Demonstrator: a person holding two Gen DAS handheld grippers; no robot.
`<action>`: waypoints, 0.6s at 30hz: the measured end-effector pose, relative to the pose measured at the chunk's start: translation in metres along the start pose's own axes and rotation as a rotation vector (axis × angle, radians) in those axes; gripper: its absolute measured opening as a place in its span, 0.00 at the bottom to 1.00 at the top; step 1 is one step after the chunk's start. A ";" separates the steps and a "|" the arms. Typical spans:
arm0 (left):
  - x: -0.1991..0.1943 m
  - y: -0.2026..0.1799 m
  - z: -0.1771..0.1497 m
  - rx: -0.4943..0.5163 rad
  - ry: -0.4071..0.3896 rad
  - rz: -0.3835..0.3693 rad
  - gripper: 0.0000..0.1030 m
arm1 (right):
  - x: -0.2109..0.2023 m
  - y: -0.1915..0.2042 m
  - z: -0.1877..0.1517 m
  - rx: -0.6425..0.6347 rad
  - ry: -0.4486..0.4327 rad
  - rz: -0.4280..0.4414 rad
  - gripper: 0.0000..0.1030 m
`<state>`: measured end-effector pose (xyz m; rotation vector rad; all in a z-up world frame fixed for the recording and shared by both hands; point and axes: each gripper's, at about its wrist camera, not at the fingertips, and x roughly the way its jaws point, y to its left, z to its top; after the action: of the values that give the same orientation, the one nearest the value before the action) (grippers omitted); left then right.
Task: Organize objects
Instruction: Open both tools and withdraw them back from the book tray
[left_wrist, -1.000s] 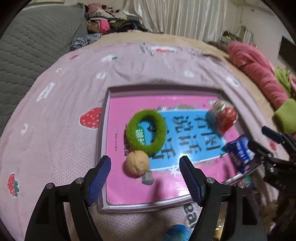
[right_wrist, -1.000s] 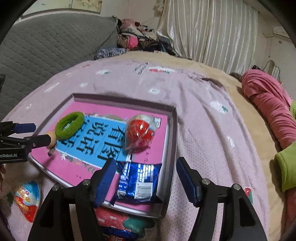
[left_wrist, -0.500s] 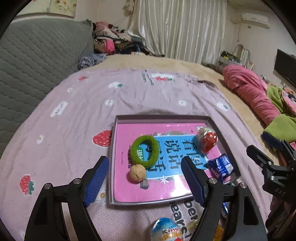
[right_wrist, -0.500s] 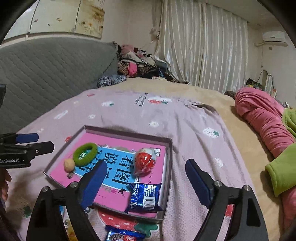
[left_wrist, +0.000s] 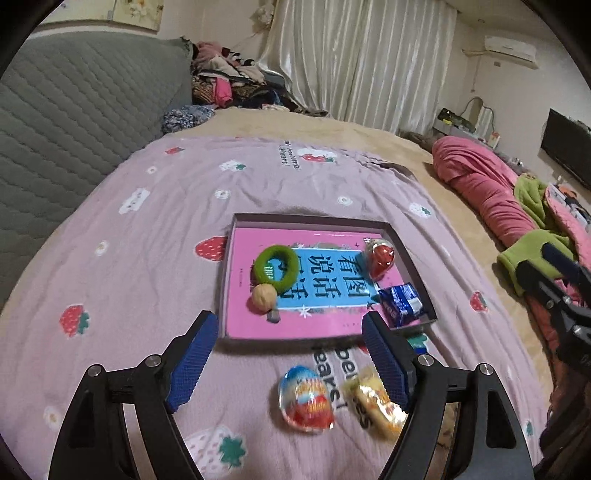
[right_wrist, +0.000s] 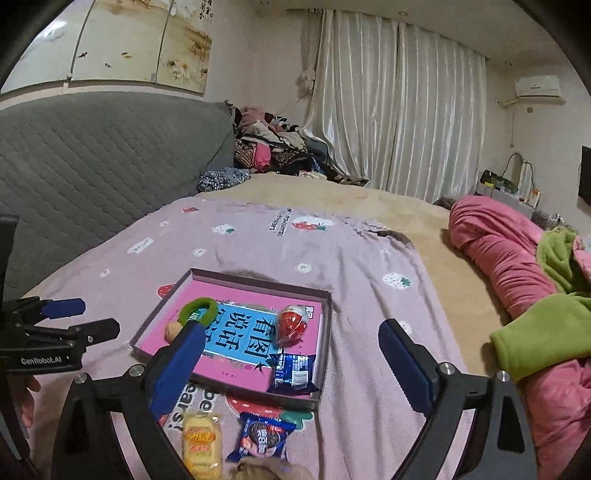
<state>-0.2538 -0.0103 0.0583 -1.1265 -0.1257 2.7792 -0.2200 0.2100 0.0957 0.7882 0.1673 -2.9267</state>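
Both my left tongs (left_wrist: 286, 363) and right tongs (right_wrist: 291, 365), just widened, gape empty; reaching carelessly for the egg (left_wrist: 306, 400) near the tray's (left_wrist: 310, 218) front edge could roll it off the bed.

One shallow tray (left_wrist: 406, 254) sits on the bed, and inside it are four things: one green ring (left_wrist: 277, 266), one walnut (left_wrist: 264, 298), one red egg-shaped sweet (left_wrist: 380, 257) and one blue snack packet (left_wrist: 402, 305). Outside the tray lie three more: one foil chocolate egg (left_wrist: 306, 399), one yellow snack packet (right_wrist: 201, 441) and one blue biscuit packet (right_wrist: 263, 437)
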 end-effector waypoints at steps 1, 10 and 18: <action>-0.006 -0.001 0.000 -0.001 -0.004 0.006 0.79 | -0.008 0.001 0.002 -0.003 -0.005 -0.003 0.93; -0.086 -0.009 -0.003 -0.020 -0.096 0.027 0.80 | -0.067 0.017 0.014 -0.047 -0.050 -0.031 0.94; -0.149 -0.024 -0.007 0.016 -0.152 0.050 0.80 | -0.119 0.023 0.018 -0.053 -0.091 -0.037 0.96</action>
<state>-0.1410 -0.0105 0.1583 -0.9265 -0.0921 2.9023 -0.1241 0.1932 0.1696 0.6492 0.2539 -2.9721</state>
